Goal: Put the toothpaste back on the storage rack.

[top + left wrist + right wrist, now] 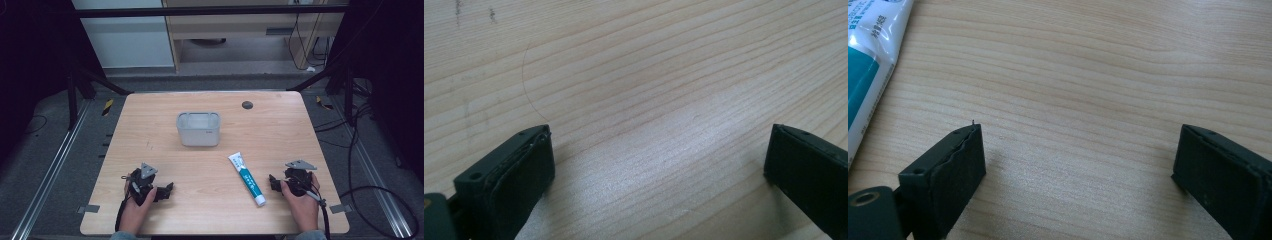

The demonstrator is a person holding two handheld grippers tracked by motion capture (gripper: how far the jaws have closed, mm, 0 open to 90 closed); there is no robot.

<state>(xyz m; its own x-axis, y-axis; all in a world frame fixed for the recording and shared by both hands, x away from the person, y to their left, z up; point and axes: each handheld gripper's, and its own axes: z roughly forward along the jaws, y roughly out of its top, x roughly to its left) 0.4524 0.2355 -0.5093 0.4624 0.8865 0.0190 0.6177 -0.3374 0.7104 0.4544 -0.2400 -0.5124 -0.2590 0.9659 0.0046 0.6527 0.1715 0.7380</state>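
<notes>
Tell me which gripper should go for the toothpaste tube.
Right. The toothpaste tube lies just beside the right gripper, whose jaws stand open and empty. The left gripper, also open, sits across the table, much farther from the tube.

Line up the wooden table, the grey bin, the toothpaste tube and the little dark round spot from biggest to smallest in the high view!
1. Light wooden table
2. Grey plastic bin
3. White and teal toothpaste tube
4. Small dark round spot on the tabletop
</notes>
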